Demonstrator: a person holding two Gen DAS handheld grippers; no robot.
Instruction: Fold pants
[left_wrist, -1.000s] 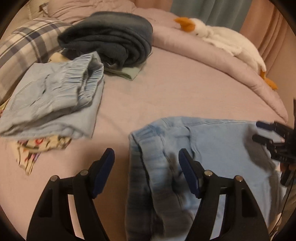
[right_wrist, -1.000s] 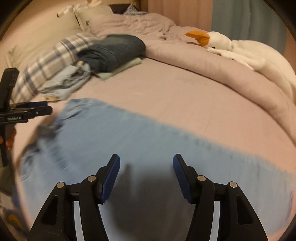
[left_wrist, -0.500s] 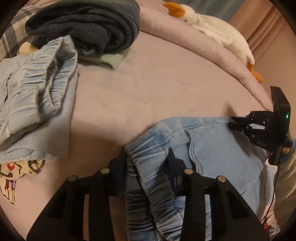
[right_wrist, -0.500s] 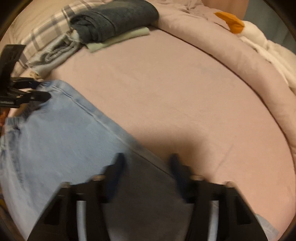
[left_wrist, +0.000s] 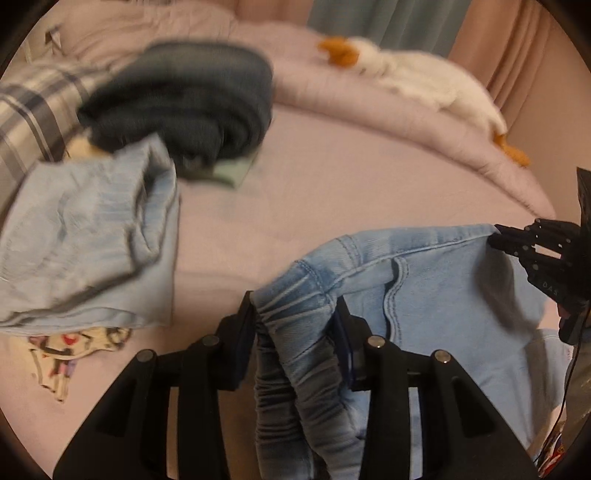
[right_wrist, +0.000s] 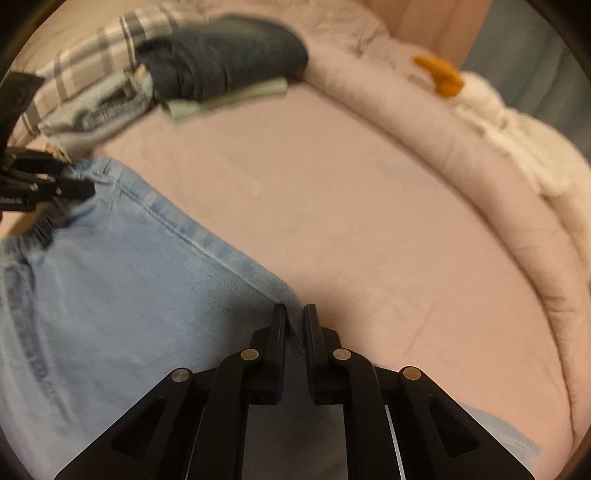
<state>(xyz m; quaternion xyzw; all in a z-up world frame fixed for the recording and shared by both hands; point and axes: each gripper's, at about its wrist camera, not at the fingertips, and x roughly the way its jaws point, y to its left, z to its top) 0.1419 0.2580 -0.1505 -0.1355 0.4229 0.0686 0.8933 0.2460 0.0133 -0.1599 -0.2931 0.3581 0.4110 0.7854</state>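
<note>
Light blue denim pants (left_wrist: 443, 295) lie on the pink bed sheet (left_wrist: 314, 192), with the gathered waistband toward my left gripper. My left gripper (left_wrist: 293, 306) is shut on the bunched elastic waistband, which is raised a little off the sheet. In the right wrist view the pants (right_wrist: 110, 295) spread to the left, and my right gripper (right_wrist: 294, 314) is shut on their far seam edge, pads nearly together. Each gripper shows in the other view: the right gripper (left_wrist: 517, 247) at the pants' far edge, the left gripper (right_wrist: 55, 184) at the waistband corner.
A pile of folded light blue pants (left_wrist: 92, 240) lies at the left over a patterned cloth (left_wrist: 66, 350). Folded dark jeans (left_wrist: 184, 103) sit behind, against a plaid pillow (left_wrist: 26, 110). A rolled pink duvet (left_wrist: 369, 110) and a white goose plush (left_wrist: 417, 85) line the far side.
Both grippers went from open over the pants to shut on them, the left on the waistband and the right on the seam edge. The left has since lifted the waistband slightly.
</note>
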